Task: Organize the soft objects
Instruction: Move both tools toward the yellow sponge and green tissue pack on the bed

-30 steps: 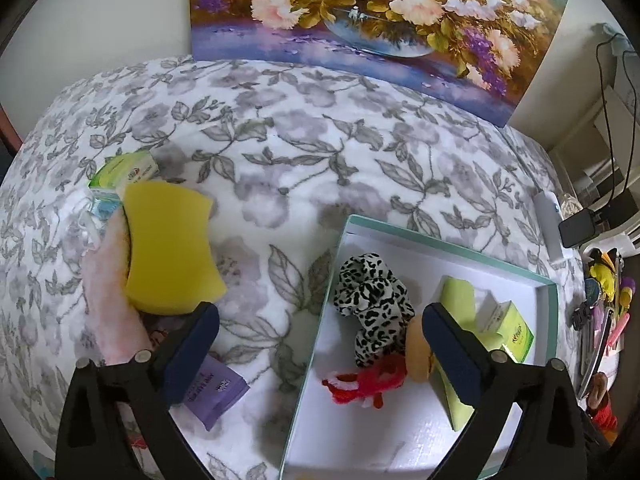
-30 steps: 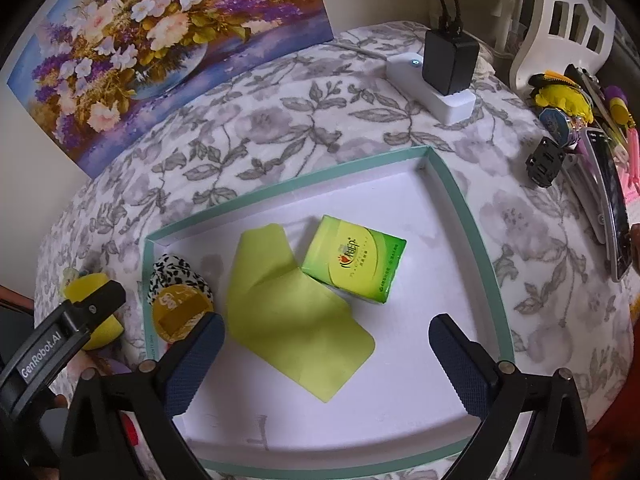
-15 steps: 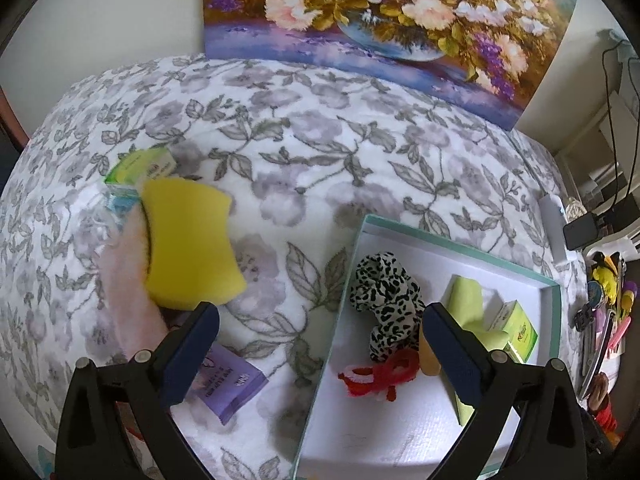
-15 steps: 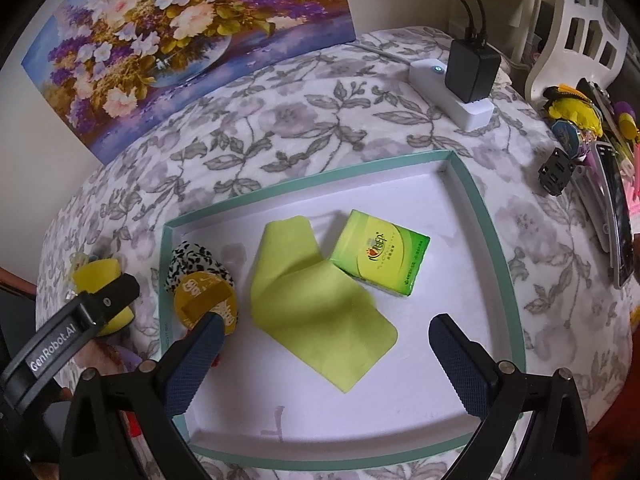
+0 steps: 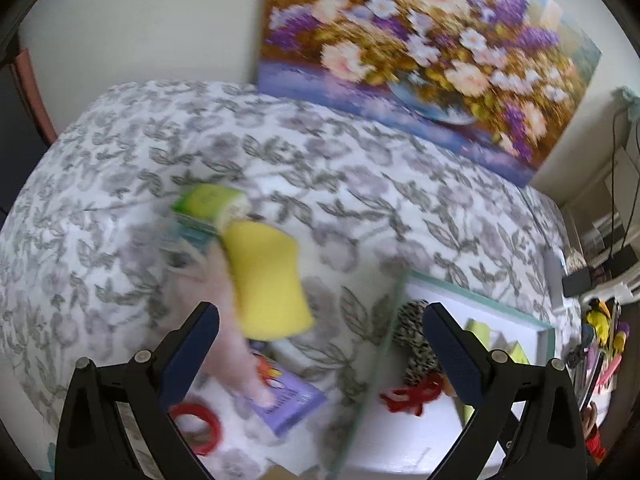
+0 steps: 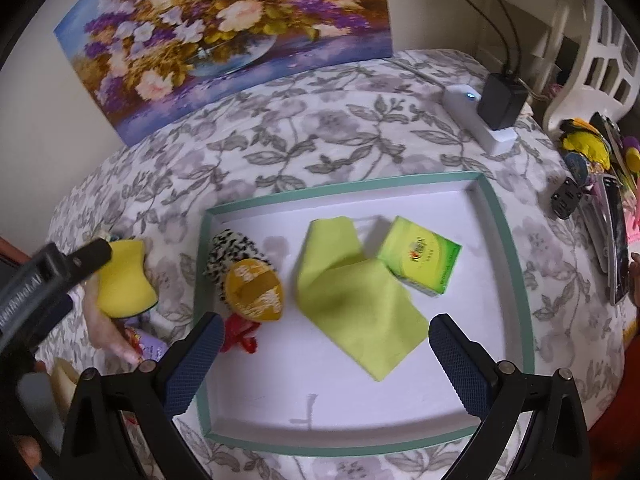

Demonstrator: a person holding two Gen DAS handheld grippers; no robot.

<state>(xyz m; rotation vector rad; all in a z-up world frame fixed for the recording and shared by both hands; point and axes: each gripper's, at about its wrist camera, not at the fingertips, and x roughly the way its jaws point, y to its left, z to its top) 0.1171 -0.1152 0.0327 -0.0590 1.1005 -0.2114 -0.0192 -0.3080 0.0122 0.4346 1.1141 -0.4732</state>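
A yellow sponge (image 5: 268, 280) lies on the floral cloth, propped against a pink object (image 5: 228, 320), just ahead of my open left gripper (image 5: 320, 340). It also shows in the right wrist view (image 6: 124, 280). A white tray with a teal rim (image 6: 516, 280) holds a leopard-print soft item (image 6: 232, 248), a yellow round piece (image 6: 254, 292), a red ribbon piece (image 6: 240, 336), a lime cloth (image 6: 352, 300) and a green tissue pack (image 6: 420, 256). My right gripper (image 6: 324, 360) is open and empty above the tray's front. The left view is blurred.
A purple packet (image 5: 288, 400), a red ring (image 5: 200, 424) and a green pack (image 5: 208, 204) lie on the cloth left of the tray. A flower painting (image 6: 224, 28) leans at the back. A white power strip with charger (image 6: 492, 116) and cluttered tools (image 6: 600, 200) sit at the right.
The left gripper has pulled back and swung left; the sponge now sits farther ahead and centred between its fingers. The right gripper has drawn back slightly from the tray.
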